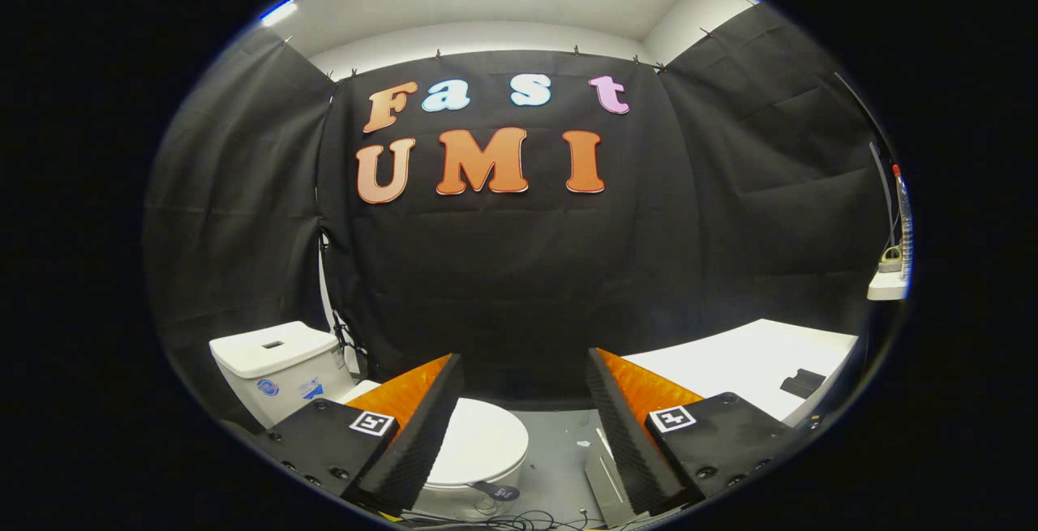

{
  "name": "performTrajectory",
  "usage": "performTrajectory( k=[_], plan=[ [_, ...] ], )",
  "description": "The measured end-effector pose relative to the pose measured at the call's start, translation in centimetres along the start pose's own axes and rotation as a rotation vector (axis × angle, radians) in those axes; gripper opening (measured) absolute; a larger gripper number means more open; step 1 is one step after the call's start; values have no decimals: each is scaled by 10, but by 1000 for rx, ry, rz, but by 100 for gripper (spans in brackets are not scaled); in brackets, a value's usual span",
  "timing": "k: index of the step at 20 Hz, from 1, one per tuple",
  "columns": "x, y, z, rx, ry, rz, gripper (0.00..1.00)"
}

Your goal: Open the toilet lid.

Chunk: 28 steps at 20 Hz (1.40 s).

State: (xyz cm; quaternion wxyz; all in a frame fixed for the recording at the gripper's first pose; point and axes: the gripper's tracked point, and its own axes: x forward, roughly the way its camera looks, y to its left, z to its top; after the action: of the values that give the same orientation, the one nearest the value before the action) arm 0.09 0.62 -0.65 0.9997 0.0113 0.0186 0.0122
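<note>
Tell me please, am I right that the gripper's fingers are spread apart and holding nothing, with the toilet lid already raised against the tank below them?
Not quite: in the gripper view the toilet lid lies flat and closed on the bowl, not raised against the tank. The rest holds: the gripper has its fingers spread apart and holding nothing, with the toilet below them.

The hand-held gripper [523,413] stood wide apart, its two fingers [422,426] spread with a broad gap between them and nothing held there. Both fingers pointed forward and slightly inward, their ribbed inner faces turned toward each other. Each finger base carried a square marker.
</note>
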Motion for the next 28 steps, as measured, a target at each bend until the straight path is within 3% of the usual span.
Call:
performTrajectory(
  k=[3, 8, 12, 14, 19, 24, 28],
  plan=[
    [1, 9, 1, 53, -3, 30, 98],
    [37, -3, -16, 88, 30, -28, 98],
    [53, 10, -111, 169, 284, -8, 98],
    [56, 4, -143, 249, 351, -57, 98],
    [42, 12, -231, 379, 494, -53, 97],
    [26, -12, -312, 687, 626, -114, 97],
    [16, 3, -348, 905, 770, -87, 95]
  ],
)
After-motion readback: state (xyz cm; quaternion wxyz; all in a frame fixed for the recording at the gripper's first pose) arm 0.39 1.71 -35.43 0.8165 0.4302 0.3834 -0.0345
